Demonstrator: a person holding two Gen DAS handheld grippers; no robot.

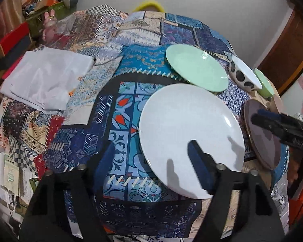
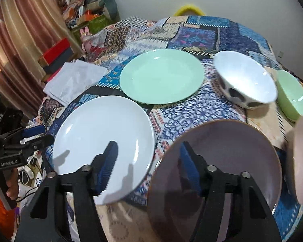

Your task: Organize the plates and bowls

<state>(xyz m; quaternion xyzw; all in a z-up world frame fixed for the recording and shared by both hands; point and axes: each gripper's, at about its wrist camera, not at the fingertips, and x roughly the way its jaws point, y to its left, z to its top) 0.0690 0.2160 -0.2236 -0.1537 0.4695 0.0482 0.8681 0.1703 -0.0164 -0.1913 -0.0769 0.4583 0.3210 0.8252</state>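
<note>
Two grippers angle steeply down over the patchwork-covered counter (image 1: 131, 109): the left gripper (image 1: 151, 159), fingers partly apart, straddles the white plate's (image 1: 187, 133) near-left rim, gripping nothing. The right gripper (image 2: 149, 159), fingers likewise apart, straddles the mauve plate's (image 2: 228, 153) left rim; both plates lie flat, side by side.

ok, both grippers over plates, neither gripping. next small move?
Probably lower the left gripper so its open jaws straddle the near rim of the white plate, then close. One finger already hangs over the plate, the other over the patchwork cloth. The right gripper sits likewise at the mauve plate.
</note>
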